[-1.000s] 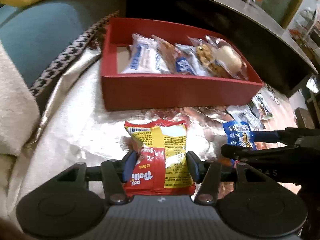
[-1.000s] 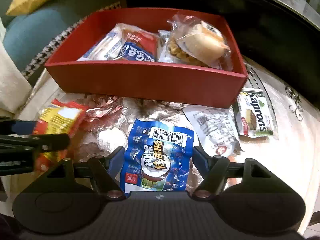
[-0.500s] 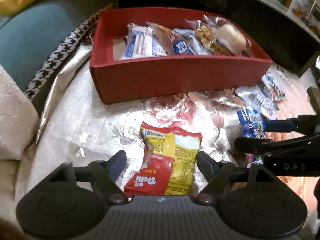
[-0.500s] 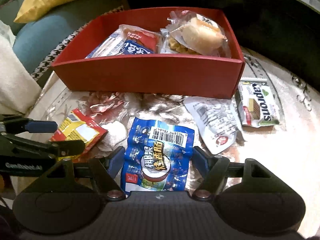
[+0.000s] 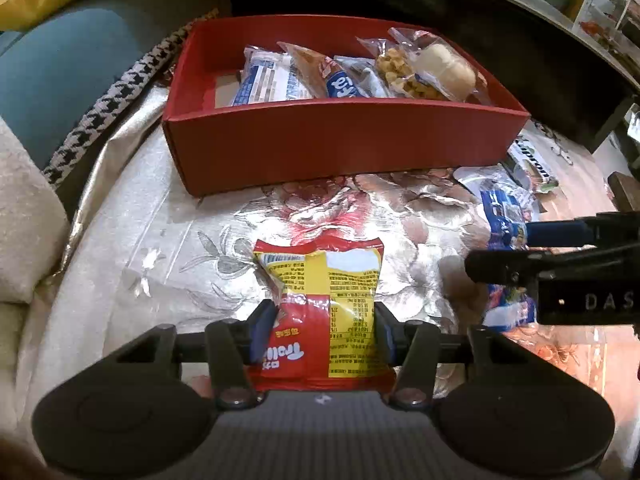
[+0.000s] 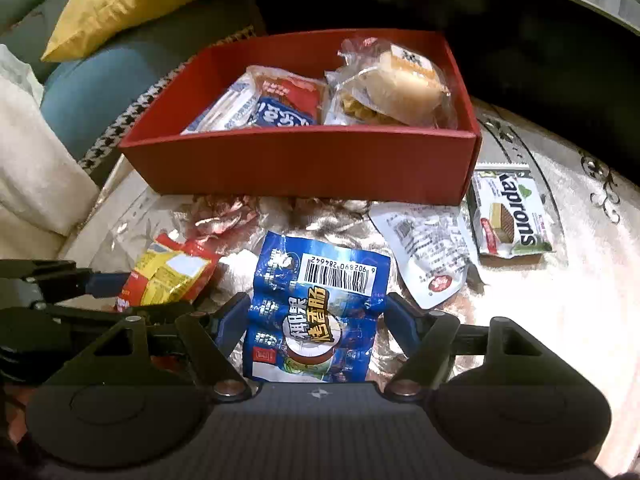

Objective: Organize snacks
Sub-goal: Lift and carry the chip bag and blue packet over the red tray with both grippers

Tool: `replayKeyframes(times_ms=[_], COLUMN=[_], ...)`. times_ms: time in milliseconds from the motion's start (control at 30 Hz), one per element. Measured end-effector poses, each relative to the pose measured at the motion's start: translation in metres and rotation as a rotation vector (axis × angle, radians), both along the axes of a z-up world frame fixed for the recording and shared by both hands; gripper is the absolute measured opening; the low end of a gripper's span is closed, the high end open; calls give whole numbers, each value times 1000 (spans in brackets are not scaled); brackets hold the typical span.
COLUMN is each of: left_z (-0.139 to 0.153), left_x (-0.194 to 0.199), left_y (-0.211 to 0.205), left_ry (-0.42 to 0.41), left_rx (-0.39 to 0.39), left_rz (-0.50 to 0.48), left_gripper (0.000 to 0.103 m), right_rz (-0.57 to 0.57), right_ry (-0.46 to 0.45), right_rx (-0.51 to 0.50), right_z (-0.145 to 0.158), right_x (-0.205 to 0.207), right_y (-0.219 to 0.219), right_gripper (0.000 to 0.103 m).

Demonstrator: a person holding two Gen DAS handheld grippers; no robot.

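My left gripper (image 5: 320, 326) is shut on the red and yellow Trolli packet (image 5: 320, 300), held low over the flowered tablecloth. The packet also shows in the right wrist view (image 6: 168, 276). My right gripper (image 6: 316, 320) is open, its jaws on either side of the blue sausage packet (image 6: 316, 308) that lies on the cloth; the fingers do not press it. The red box (image 5: 340, 148) stands beyond both grippers and holds several wrapped snacks. It also shows in the right wrist view (image 6: 300, 160).
A white pouch (image 6: 428, 256) and a Naprons wafer pack (image 6: 508, 212) lie right of the blue packet, in front of the box's right corner. A teal cushion (image 5: 68, 76), a houndstooth strap (image 5: 116, 96) and a cream cushion (image 5: 20, 216) are at the left.
My left gripper opened half a second ago with the Trolli packet lying on the cloth, and has now shut on it again. My right gripper stays open around the blue packet.
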State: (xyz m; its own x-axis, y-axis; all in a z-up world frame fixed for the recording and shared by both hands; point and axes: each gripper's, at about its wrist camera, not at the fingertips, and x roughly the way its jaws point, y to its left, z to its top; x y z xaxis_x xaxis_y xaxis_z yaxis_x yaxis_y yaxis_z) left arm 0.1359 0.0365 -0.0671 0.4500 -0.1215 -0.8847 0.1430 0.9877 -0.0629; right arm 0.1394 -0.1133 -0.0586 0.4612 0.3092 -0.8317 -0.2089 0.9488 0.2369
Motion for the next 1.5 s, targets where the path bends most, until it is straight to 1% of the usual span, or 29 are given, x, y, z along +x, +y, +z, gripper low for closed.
replayKeyframes(times_ms=[167,400,767,933,1133,1233,1500], left_z=[10,26,48,58,60,60,64], left_x=[-3,-4,-7,-3,7,11,24], left_y=[-6,-11,-13,-15,-21,-25,-27], left_ry=[-33,-69,-130,-169,-180,-186,-206], left_rx=[-2,-45,-83,-86,-84,-66,-59], left_rz=[1,14,15,16,9,2,-1], left_gripper=[45,45,45,45,45,45,45], right_rz=[-6,-20,-38,-54,-70,-75,-92], right_ry=[-12,-48,-97,-121,-137,-142,-156], right_rx=[0,6,38,54,63,62,71], right_z=[4,16,36,45,51,51,54], right_x=[-1,-4,-4,-1,7,10,18], right_y=[-1,-7,-16,-20,-24,-25,-30], right_gripper=[78,78,78,78,78,78,78])
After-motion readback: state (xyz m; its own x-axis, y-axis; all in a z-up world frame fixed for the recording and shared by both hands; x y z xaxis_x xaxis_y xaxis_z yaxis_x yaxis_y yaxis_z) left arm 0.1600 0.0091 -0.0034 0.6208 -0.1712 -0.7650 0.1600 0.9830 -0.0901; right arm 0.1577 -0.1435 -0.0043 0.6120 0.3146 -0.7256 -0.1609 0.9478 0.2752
